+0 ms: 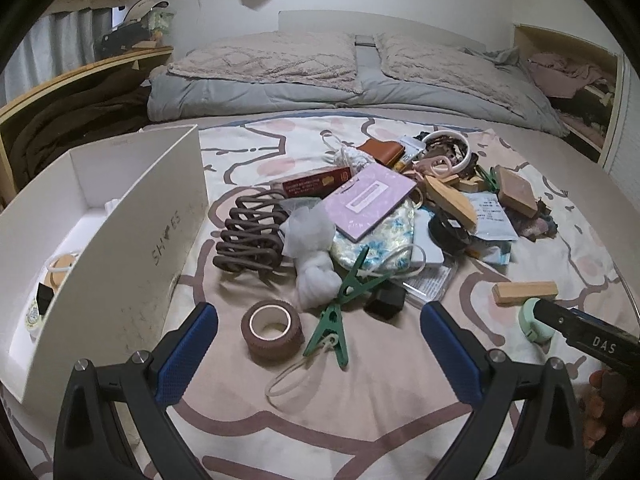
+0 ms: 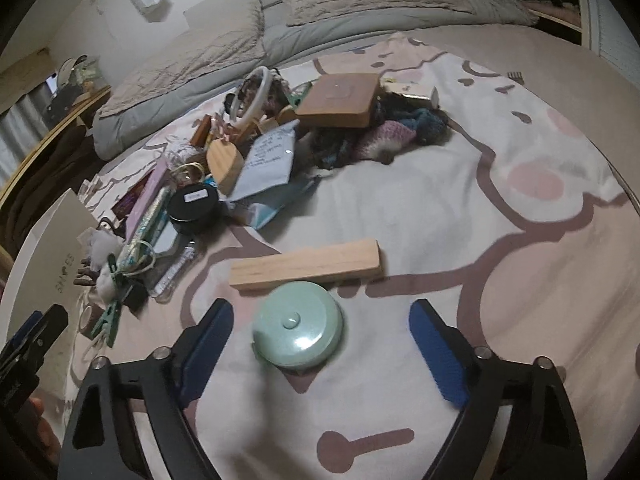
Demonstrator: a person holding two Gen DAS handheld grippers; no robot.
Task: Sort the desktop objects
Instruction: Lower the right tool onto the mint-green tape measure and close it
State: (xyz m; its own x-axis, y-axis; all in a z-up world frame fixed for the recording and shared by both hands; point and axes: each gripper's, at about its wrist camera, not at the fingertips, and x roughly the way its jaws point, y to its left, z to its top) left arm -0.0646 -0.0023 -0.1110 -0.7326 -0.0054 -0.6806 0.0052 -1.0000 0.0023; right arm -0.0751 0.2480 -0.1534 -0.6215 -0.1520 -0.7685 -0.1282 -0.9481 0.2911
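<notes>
Between your right tool's [image 2: 322,346] spread fingers sits the mint round case [image 2: 298,324] on the bed, untouched. Close off-centre and it may squirt toward the wooden block [image 2: 306,265]. Your left tool [image 1: 319,350] hangs open, empty, beside the shoebox [image 1: 120,240].

White box [image 1: 132,240] side — "SHOES" (O is a heart); right gripper [image 1: 560,320] arm — "DAS".

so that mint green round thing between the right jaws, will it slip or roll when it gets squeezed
The mint green round case looks like smooth, glossy hard plastic, so it probably stays stiff but may slip against the pads. It lies flat on soft bedding, so it likely won't roll unless tipped on edge. The right gripper has open jaws straddling it without touching it.
</notes>
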